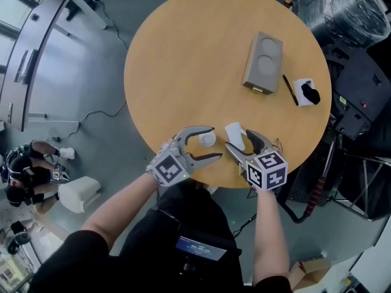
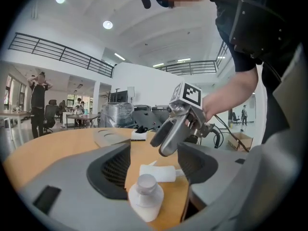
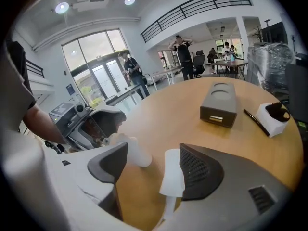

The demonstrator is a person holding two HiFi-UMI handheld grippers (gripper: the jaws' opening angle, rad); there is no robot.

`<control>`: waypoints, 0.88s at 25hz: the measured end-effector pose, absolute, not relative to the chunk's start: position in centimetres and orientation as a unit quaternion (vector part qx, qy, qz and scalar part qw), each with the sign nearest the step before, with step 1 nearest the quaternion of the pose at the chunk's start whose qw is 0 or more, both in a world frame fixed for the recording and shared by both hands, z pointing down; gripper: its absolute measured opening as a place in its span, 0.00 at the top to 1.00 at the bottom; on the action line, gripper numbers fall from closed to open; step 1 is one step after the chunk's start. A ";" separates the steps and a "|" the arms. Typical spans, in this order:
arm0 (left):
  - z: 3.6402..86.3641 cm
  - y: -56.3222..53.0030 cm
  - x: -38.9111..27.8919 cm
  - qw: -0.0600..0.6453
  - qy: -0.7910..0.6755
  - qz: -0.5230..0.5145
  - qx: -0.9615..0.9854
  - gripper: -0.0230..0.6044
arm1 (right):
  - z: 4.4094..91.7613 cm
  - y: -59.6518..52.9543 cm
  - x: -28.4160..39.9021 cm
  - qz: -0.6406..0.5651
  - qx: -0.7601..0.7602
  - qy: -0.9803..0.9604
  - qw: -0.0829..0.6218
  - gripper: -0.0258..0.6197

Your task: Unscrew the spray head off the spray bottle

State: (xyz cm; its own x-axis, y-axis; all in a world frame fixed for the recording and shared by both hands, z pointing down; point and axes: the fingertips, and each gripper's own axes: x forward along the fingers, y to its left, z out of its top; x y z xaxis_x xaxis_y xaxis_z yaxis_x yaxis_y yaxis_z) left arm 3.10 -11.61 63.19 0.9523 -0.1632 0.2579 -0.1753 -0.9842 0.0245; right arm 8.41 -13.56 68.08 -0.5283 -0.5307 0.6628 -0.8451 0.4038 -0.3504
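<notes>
The spray bottle [image 2: 146,198] stood upright on the worktop [image 1: 183,60] between my left hand-held gripper [image 2: 153,150]'s wide-open jaws (neither pad touched it). The detached spray head [image 2: 161,173] lay just beyond, beneath my right hand-held gripper [image 3: 153,153], which was equally spread and empty.

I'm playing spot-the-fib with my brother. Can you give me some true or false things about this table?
1. The spray head is off the bottle. True.
2. The right gripper is squeezing the spray head. False: its jaws stand open, and the spray head lies loose on the table.
3. The left gripper is open. True.
4. The pen lies on top of the grey box. False: it lies on the table beside the box.
5. The table is square. False: it is round.
</notes>
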 end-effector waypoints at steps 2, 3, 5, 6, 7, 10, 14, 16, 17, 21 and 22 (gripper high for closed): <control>61.7 -10.8 2.6 0.036 -0.095 0.124 0.987 0.43 | 65.9 -12.7 8.2 0.330 0.425 -0.815 0.214 0.41; 60.9 -10.4 2.4 0.042 -0.100 0.122 0.987 0.43 | 64.7 -12.4 8.0 0.324 0.422 -0.822 0.201 0.41; 59.3 -9.8 2.1 0.062 -0.108 0.114 0.986 0.48 | 62.2 -11.7 7.4 0.304 0.413 -0.841 0.170 0.41; 58.3 -9.4 1.9 0.073 -0.110 0.107 0.986 0.49 | 60.9 -11.2 7.2 0.290 0.410 -0.851 0.155 0.41; 57.2 -8.9 1.8 0.081 -0.110 0.099 0.986 0.55 | 59.6 -10.7 7.0 0.275 0.409 -0.858 0.143 0.43; 53.3 -7.3 1.2 0.085 -0.105 0.074 0.988 0.69 | 55.1 -9.3 6.6 0.226 0.410 -0.877 0.107 0.51; 47.6 -4.8 0.7 0.081 -0.093 0.048 0.991 0.82 | 47.2 -6.8 5.2 0.158 0.387 -0.907 0.043 0.60; 44.8 -2.9 0.6 0.090 -0.091 0.034 0.991 0.86 | 43.6 -4.5 4.6 0.128 0.378 -0.917 0.020 0.66; 43.4 -2.2 0.5 0.092 -0.090 0.028 0.991 0.88 | 41.8 -3.5 4.4 0.113 0.374 -0.920 0.011 0.71; 38.2 0.7 -0.1 0.085 -0.098 0.026 0.991 0.90 | 35.1 0.3 3.6 0.072 0.350 -0.933 -0.032 0.86; 37.2 1.7 -0.3 0.083 -0.101 0.029 0.991 0.92 | 33.7 1.4 3.4 0.068 0.345 -0.935 -0.038 0.91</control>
State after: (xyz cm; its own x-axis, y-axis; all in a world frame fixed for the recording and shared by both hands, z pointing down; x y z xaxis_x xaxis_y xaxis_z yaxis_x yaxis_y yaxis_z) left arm -0.35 1.66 37.21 0.9779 -0.1954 0.0750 -0.2051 -0.9660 0.1576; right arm 3.38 1.41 33.71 -0.7595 -0.6500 -0.0250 -0.6396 0.7532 -0.1539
